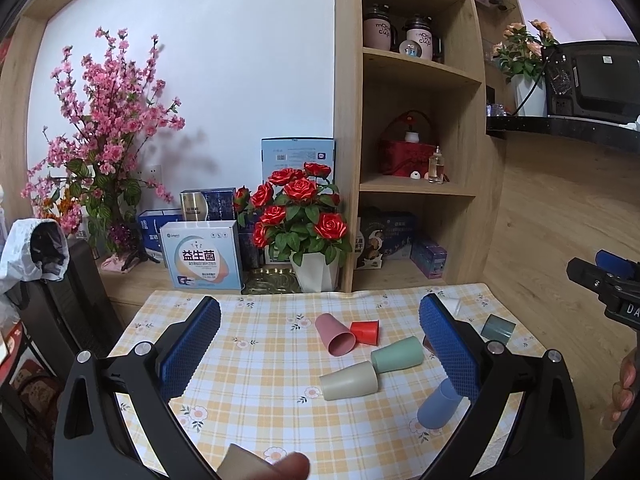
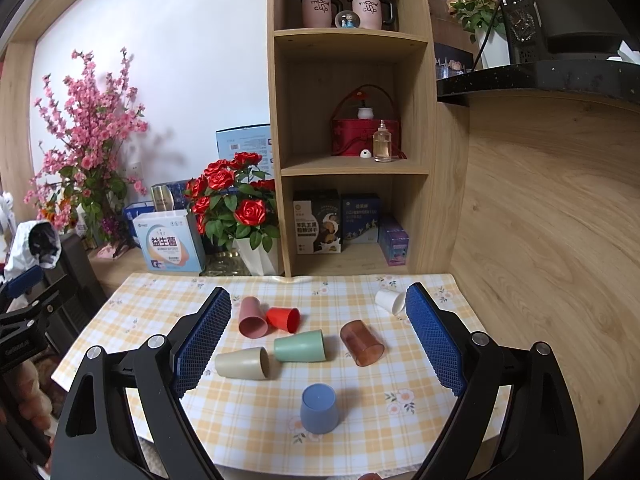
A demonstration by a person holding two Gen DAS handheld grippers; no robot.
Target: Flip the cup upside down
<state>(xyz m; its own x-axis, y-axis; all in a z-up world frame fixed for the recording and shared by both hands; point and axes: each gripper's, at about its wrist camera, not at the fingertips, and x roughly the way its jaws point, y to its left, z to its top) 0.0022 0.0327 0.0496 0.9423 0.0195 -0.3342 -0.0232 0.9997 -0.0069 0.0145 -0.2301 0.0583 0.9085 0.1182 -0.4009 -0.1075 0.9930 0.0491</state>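
Several plastic cups are on a yellow checked tablecloth point(image 2: 360, 432). A blue cup point(image 2: 319, 408) stands upside down near the front; it also shows in the left wrist view point(image 1: 438, 406). Lying on their sides are a pink cup point(image 2: 252, 318), a red cup point(image 2: 284, 319), a green cup point(image 2: 300, 346), a beige cup point(image 2: 243, 363), a brown clear cup point(image 2: 362, 343) and a white cup point(image 2: 390, 301). My right gripper point(image 2: 318, 336) is open and empty above them. My left gripper point(image 1: 320, 344) is open and empty, above the cups too.
A pot of red roses point(image 2: 236, 208), boxes and pink blossoms point(image 2: 88, 128) stand behind the table. A wooden shelf point(image 2: 352, 160) rises at the back. A grey cup point(image 1: 498, 328) lies at the table's right edge. A wooden panel point(image 2: 552, 240) is on the right.
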